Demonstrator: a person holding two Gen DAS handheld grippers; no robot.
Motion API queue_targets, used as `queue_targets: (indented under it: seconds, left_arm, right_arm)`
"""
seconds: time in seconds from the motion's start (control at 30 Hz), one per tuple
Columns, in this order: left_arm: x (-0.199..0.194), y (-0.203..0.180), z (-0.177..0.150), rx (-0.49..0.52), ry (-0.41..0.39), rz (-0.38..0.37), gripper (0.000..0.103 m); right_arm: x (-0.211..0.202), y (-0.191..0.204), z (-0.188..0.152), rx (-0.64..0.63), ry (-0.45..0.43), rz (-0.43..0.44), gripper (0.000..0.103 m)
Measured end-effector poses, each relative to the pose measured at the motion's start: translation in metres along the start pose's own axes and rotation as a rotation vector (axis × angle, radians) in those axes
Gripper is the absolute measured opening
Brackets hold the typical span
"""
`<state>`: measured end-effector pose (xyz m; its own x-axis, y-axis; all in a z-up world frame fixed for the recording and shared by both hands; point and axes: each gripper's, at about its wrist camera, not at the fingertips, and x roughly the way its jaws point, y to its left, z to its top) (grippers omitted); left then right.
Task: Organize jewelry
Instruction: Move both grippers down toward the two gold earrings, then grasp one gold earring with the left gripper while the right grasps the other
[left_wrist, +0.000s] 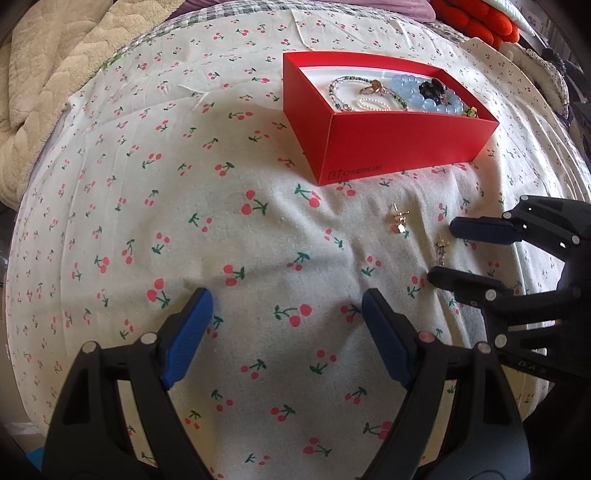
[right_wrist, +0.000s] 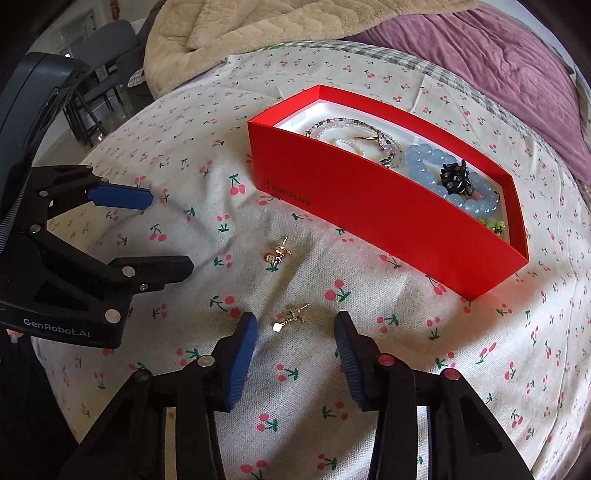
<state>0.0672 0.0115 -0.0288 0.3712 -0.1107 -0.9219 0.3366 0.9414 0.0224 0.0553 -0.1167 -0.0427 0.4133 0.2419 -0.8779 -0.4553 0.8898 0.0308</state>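
A red box (left_wrist: 391, 147) (right_wrist: 369, 218) sits on the cherry-print cloth and holds several bead bracelets, among them a blue bead bracelet (left_wrist: 417, 96) (right_wrist: 428, 166), a ring and a dark brooch. Two gold earrings lie loose on the cloth. The nearer earring (right_wrist: 291, 316) (left_wrist: 441, 248) lies between the open fingers of my right gripper (right_wrist: 295, 325) (left_wrist: 441, 251), not gripped. The other earring (right_wrist: 277, 254) (left_wrist: 399, 220) lies further out, toward the box. My left gripper (left_wrist: 286, 306) (right_wrist: 170, 232) is open and empty over bare cloth, left of the earrings.
A beige quilted blanket (right_wrist: 258, 22) (left_wrist: 48, 74) and a purple blanket (right_wrist: 498, 62) lie beyond the cloth. A red cushion (left_wrist: 476, 18) lies at the far right. Chairs (right_wrist: 103, 55) stand off the bed's left edge.
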Motion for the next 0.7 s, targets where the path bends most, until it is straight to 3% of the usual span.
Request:
queue_targets:
  seconds: [0.3, 0.6, 0.7]
  left_arm:
    - [-0.001, -0.003, 0.002, 0.004, -0.004, -0.022, 0.083]
    - [-0.002, -0.016, 0.006, 0.026, -0.031, -0.102, 0.083]
    - [0.000, -0.022, 0.009, 0.031, -0.033, -0.147, 0.073]
  right_arm:
    - [0.004, 0.001, 0.004, -0.025, 0.009, 0.001, 0.010]
    - [-0.005, -0.011, 0.000, 0.004, -0.004, -0.018, 0.007]
    - [-0.010, -0.018, -0.001, 0.024, -0.013, -0.022, 0.007]
